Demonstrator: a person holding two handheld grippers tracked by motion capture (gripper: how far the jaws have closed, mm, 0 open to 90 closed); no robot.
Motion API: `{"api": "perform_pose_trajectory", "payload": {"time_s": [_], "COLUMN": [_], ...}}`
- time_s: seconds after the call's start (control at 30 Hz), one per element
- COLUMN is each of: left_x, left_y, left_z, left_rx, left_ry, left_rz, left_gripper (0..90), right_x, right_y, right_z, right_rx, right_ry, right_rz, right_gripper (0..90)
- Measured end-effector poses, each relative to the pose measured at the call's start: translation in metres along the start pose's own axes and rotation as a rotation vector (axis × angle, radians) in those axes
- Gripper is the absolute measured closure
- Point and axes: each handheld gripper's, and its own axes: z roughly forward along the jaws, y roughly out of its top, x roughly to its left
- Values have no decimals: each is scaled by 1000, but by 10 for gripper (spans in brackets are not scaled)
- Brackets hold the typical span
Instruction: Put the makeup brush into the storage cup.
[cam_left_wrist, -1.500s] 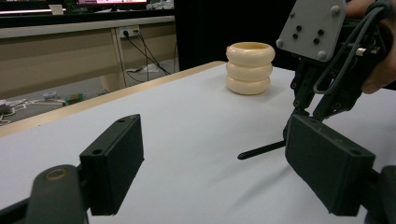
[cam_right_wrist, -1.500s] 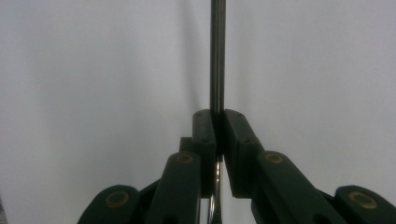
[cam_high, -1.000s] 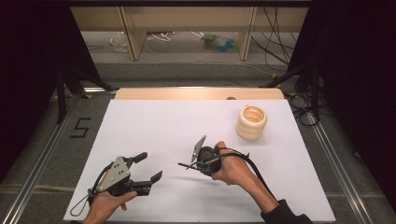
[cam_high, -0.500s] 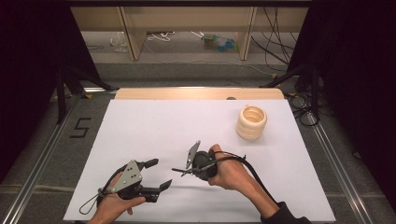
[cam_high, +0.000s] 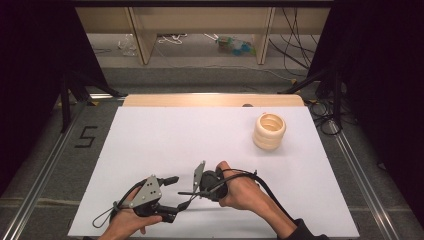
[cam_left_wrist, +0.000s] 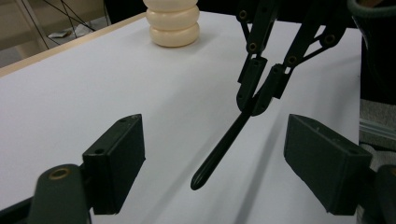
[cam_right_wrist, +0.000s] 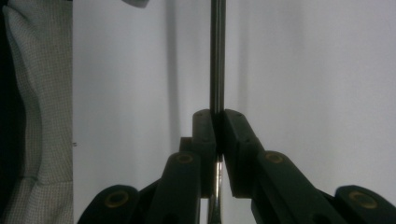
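Both our grippers have drawn back from the cream ring stack (cam_high: 269, 131). Our right gripper (cam_high: 196, 190) pinches a thin black rod (cam_left_wrist: 224, 144), pointing between the left gripper (cam_left_wrist: 215, 172)'s wide-spread jaws.

White table (cam_high: 150, 135) on grey floor (cam_high: 45, 150), wooden shelving (cam_high: 145, 30) beyond, dark curtains (cam_high: 30, 60) either side.

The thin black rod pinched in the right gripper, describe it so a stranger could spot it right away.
On the white table, look to the near edge where the two hand-held grippers meet. The thin black rod sticks out of the shut right gripper toward the open left gripper. Unlike the ribbed cream ring stack, it is dark, slender and held.
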Motion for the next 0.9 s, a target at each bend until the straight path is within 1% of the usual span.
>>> {"api": "perform_pose_trajectory", "payload": {"time_s": [0.07,0.1,0.17,0.2,0.23,0.27,0.3,0.33,0.37,0.4,0.43,0.47,0.5,0.53,0.57,0.63,0.67,0.73,0.77,0.83,0.87,0.9], "left_x": [-1,-2,-3,-4,-4,-4,-5,-4,-5,-5,-5,-6,-7,-7,-7,-8,-8,-9,-9,-10,-10,-10], "left_y": [0,1,0,1,0,0,0,0,0,0,0,-1,-1,-1,-1,-2,-2,-2,-2,-2,-2,-2], "left_z": [1,2,3,4,4,4,5,5,5,5,6,6,6,7,7,7,7,8,8,8,8,8], "left_rx": [18,22,27,35,39,41,43,55,62,66,69,71,78,82,89,97,111,119,120,124,125,128], "left_ry": [-9,-14,-17,-19,-18,-19,-28,-23,-26,-23,-29,-32,-32,-33,-37,-52,-49,-59,-62,-68,-66,-69], "left_rz": [10,14,14,22,14,18,14,32,23,33,44,30,38,39,40,40,48,40,39,42,46,44], "left_gripper": [210,212,215,215,215,217,219,225,232,232,235,241,242,245,248,266,277,295,299,320,327,338], "right_x": [0,0,2,3,4,4,4,5,7,7,7,8,9,10,11,12,12,13,12,14,17,17], "right_y": [0,0,1,2,3,3,4,4,6,6,6,7,8,9,9,10,10,10,10,11,11,12], "right_z": [0,0,0,0,1,1,1,2,2,2,2,2,2,2,2,3,4,4,4,3,2,2], "right_rx": [-5,-6,1,5,3,0,1,-2,0,0,1,2,0,4,9,5,10,15,12,16,42,41], "right_ry": [1,1,2,11,6,13,9,13,12,12,16,12,16,15,25,24,35,29,23,31,37,34], "right_rz": [-3,-13,-17,-6,-19,-26,-35,-32,-35,-35,-49,-48,-59,-58,-52,-65,-63,-71,-84,-77,-44,-47], "right_gripper": [841,841,841,841,841,841,841,841,841,841,841,841,841,841,841,841,841,841,841,841,841,841]}}
